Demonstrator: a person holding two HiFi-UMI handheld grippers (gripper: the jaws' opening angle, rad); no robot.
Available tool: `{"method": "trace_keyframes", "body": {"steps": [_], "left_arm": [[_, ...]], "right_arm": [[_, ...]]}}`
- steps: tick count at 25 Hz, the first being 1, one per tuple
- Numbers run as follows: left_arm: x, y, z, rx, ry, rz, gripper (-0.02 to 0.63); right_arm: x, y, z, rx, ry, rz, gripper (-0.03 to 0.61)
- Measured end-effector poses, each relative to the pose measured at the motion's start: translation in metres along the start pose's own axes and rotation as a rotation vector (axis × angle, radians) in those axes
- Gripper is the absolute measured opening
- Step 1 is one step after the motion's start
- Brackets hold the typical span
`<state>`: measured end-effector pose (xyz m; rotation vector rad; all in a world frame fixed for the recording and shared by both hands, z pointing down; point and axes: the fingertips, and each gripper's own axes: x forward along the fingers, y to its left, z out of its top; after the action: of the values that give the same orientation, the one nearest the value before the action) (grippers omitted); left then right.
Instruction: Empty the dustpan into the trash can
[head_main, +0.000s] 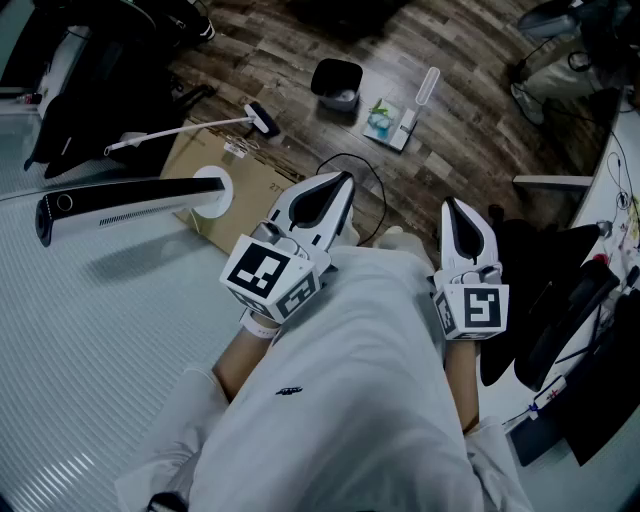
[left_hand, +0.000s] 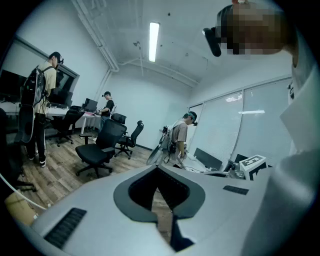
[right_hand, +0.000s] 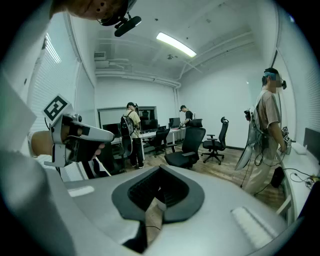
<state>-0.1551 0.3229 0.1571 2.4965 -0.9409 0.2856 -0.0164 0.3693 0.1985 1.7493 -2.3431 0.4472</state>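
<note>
Head view: both grippers are held level with the person's waist, against the white shirt, pointing toward 12 o'clock. Left gripper (head_main: 338, 190): jaws closed together, nothing between them; the left gripper view confirms this, with only wood floor visible past the tips (left_hand: 161, 172). Right gripper (head_main: 455, 212): jaws also closed and empty, and the right gripper view shows the same (right_hand: 160, 172). The 2 grippers are apart, the left at 9 o'clock of the right. Trash can (head_main: 337, 83): dark, open-topped, standing on the wood floor (head_main: 470, 120) at 12 o'clock of the left gripper and well apart from it, with something pale inside. Dustpan (head_main: 385, 122): lying on the floor just beside the can, at 4 o'clock of it, with its white handle running toward 1 o'clock and light scraps in the pan. Neither gripper touches it. Broom (head_main: 262, 120): at 9 o'clock of the can, its head on the floor and its white handle reaching toward 9 o'clock over a cardboard box (head_main: 215, 180). A pale ribbed counter (head_main: 90, 320) fills the 8 o'clock side. The gripper views show office chairs (left_hand: 100, 145) and several people standing in the room.
</note>
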Motion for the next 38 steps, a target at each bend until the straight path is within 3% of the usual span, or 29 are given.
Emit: {"method": "trace_keyframes", "body": {"steps": [10, 16, 26, 38], "left_arm": [[-0.009, -0.032, -0.022, -0.034, -0.008, 0.088, -0.002], [-0.009, -0.055, -0.027, -0.021, 0.003, 0.098, -0.002], [-0.016, -0.073, -0.032, -0.032, -0.03, 0.147, -0.002], [0.015, -0.07, -0.028, -0.071, -0.024, 0.125, -0.002]], "right_arm": [[-0.028, -0.03, -0.017, 0.04, -0.01, 0.029, 0.011], [-0.055, -0.05, -0.032, 0.255, -0.031, 0.003, 0.011], [-0.067, -0.053, -0.028, 0.187, -0.077, 0.004, 0.011], [-0.045, -0.073, -0.022, 0.176, -0.096, -0.002, 0.012]]}}
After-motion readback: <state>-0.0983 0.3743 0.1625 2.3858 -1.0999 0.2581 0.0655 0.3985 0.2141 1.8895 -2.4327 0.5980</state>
